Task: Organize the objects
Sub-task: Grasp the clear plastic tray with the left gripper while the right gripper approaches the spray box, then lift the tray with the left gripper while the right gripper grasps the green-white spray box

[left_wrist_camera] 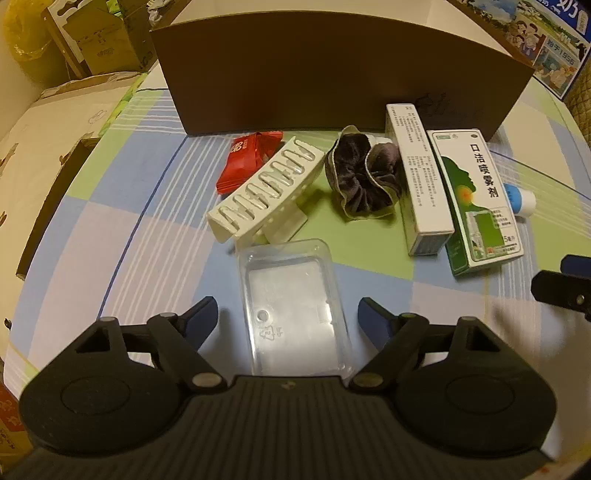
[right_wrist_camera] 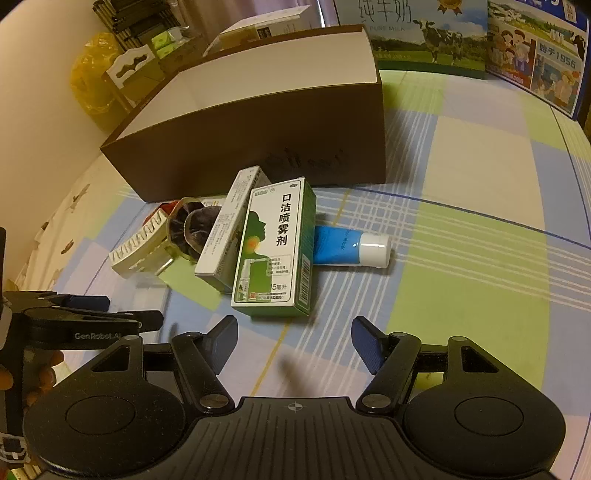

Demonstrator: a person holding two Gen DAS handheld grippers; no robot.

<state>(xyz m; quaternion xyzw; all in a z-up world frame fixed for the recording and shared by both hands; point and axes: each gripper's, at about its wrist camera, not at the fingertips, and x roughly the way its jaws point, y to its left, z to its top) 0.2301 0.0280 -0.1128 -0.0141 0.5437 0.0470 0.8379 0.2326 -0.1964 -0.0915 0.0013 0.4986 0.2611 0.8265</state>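
While both tools hung low over the checked green, blue and lilac cloth (right_wrist_camera: 461, 258), the items lay in one cluster before the open brown cardboard box with a white lining (right_wrist_camera: 258, 122). Left gripper (left_wrist_camera: 288, 319): jaws spread wide, holding nothing, with the clear plastic blister tray (left_wrist_camera: 291, 306) lying flat on the cloth between its fingertips; whether either finger touched the tray could not be told. Right gripper (right_wrist_camera: 294, 341): jaws likewise apart and empty, above bare cloth just short of the green and white spray carton with Chinese lettering (right_wrist_camera: 275, 251). Beside that carton, touching it on its left, a long white printed carton (left_wrist_camera: 419, 177). Behind it on the other side, a blue tube with a white cap (right_wrist_camera: 349, 247), partly hidden by the carton. Further left: a dark velvet scrunchie with a pale edge (left_wrist_camera: 364, 175), then a cream plastic slotted rack (left_wrist_camera: 264, 188) tilted against a red foil packet (left_wrist_camera: 245, 160), which lay nearest the box wall. Illustrated milk cartons (right_wrist_camera: 428, 33) stood at the far edge of the cloth.
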